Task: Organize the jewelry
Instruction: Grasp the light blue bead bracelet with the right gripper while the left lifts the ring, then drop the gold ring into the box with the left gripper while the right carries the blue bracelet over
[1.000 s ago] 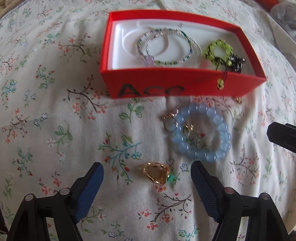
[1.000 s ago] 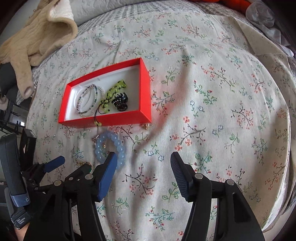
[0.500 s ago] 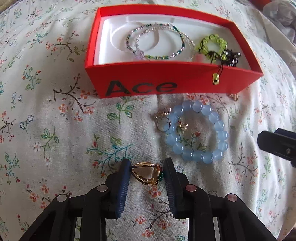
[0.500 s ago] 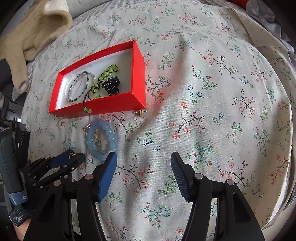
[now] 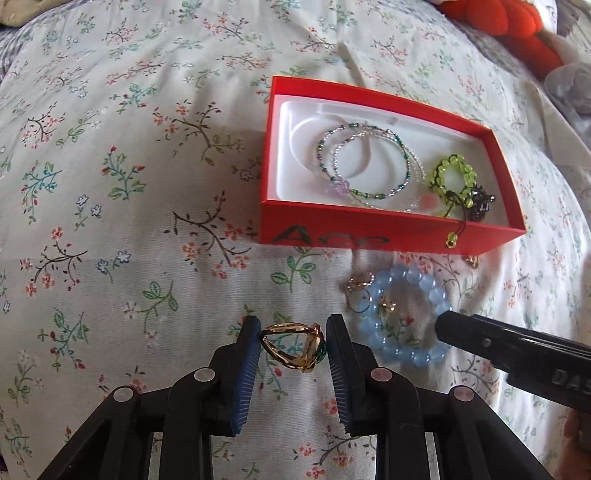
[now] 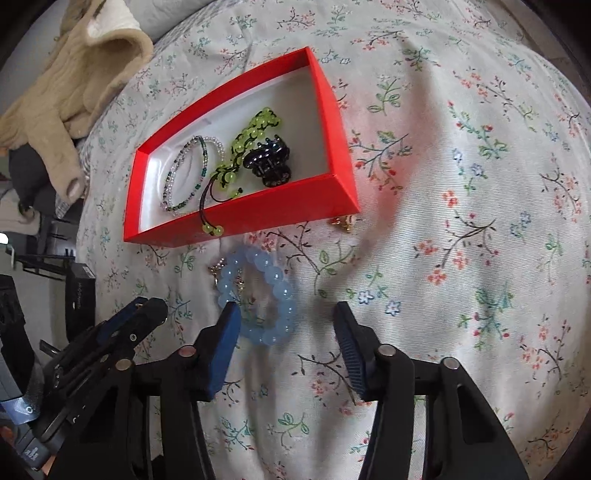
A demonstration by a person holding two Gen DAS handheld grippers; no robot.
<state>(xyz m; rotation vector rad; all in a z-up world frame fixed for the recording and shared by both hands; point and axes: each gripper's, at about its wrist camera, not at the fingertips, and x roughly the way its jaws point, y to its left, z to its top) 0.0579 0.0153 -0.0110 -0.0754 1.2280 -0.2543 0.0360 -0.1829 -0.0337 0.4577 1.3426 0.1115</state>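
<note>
My left gripper (image 5: 291, 334) is shut on a gold ring (image 5: 293, 345) with a green stone and holds it above the floral bedspread, short of the red box (image 5: 369, 230). The box holds thin beaded bracelets (image 5: 364, 166), a lime green bead bracelet (image 5: 452, 179) and a black hair claw (image 6: 267, 162). A pale blue bead bracelet (image 5: 410, 317) lies on the cloth in front of the box, with small gold rings (image 5: 358, 284) beside it. My right gripper (image 6: 286, 325) is open and empty, just near the blue bracelet (image 6: 258, 295).
A small gold earring (image 6: 343, 221) lies by the box's right corner. A beige knitted garment (image 6: 70, 92) lies at the far left of the bed. An orange plush item (image 5: 506, 22) sits beyond the box. Dark objects stand past the bed's left edge.
My left gripper closed on the gold ring and lifted it off the cloth, pulling back and left of the box. My right gripper moved closer to the blue bracelet.
</note>
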